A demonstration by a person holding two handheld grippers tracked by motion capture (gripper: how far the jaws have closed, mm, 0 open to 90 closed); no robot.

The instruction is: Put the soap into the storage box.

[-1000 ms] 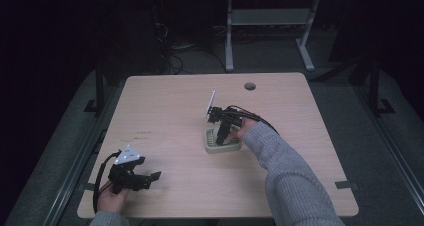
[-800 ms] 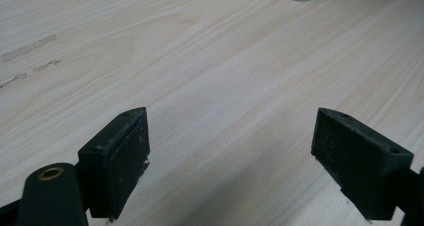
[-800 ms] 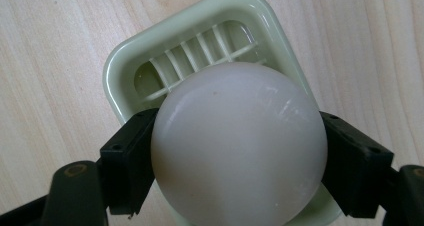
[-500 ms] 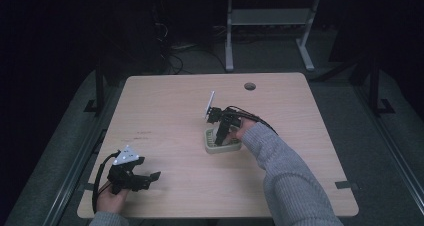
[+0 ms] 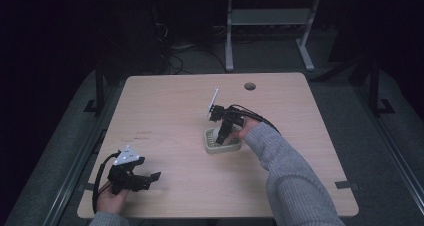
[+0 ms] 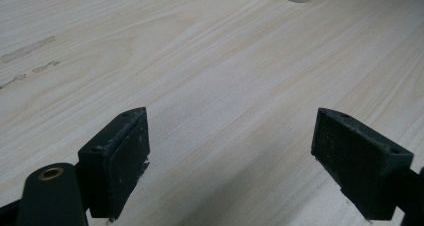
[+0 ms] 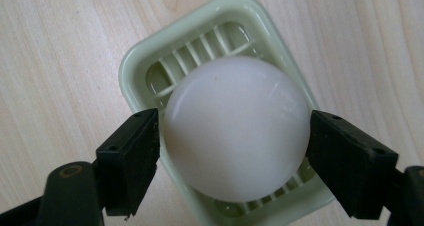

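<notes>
Right gripper [image 7: 232,136] points straight down over the pale green tray [image 7: 135,66]; its jaws, just opening, flank the white ball [image 7: 235,126]. Left gripper [image 6: 230,151], well apart from the tray, gapes wide, empty.

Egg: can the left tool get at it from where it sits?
Probably not without a long move. The left tool is open near the table's front left corner; the egg sits in the green tray mid-table, and the right tool straddles it.
</notes>
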